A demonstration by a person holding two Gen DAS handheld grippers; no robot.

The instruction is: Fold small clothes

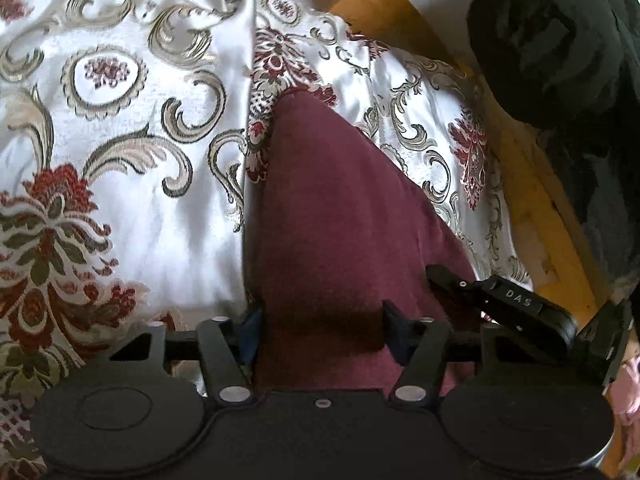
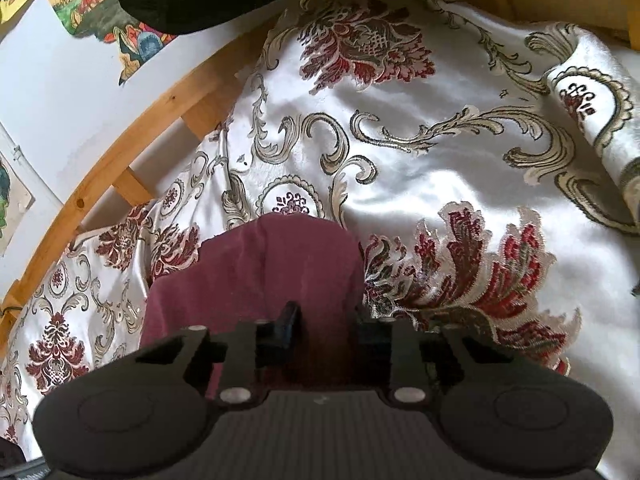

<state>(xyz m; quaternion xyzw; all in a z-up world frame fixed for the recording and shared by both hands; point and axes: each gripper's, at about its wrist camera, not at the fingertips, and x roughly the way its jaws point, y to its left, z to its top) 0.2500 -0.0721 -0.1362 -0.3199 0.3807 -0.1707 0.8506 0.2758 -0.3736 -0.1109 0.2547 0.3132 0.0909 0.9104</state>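
Note:
A maroon garment (image 1: 328, 208) lies on a white satin bedspread with floral print (image 1: 132, 208). In the left wrist view it runs from a far corner down between my fingers. My left gripper (image 1: 322, 328) stands open, one finger on each side of the cloth. The right gripper's black body (image 1: 520, 304) rests at the garment's right edge. In the right wrist view the maroon garment (image 2: 260, 264) shows a rounded folded end ahead. My right gripper (image 2: 326, 328) has its fingers fairly close together with the cloth between them; I cannot tell if they pinch it.
The bedspread (image 2: 440, 160) is wrinkled, with a raised fold at the far right. A wooden bed rail (image 1: 532, 208) runs along the right edge in the left view, and the wooden rail (image 2: 132, 140) along the left in the right view. A black plush item (image 1: 548, 40) sits on the rail.

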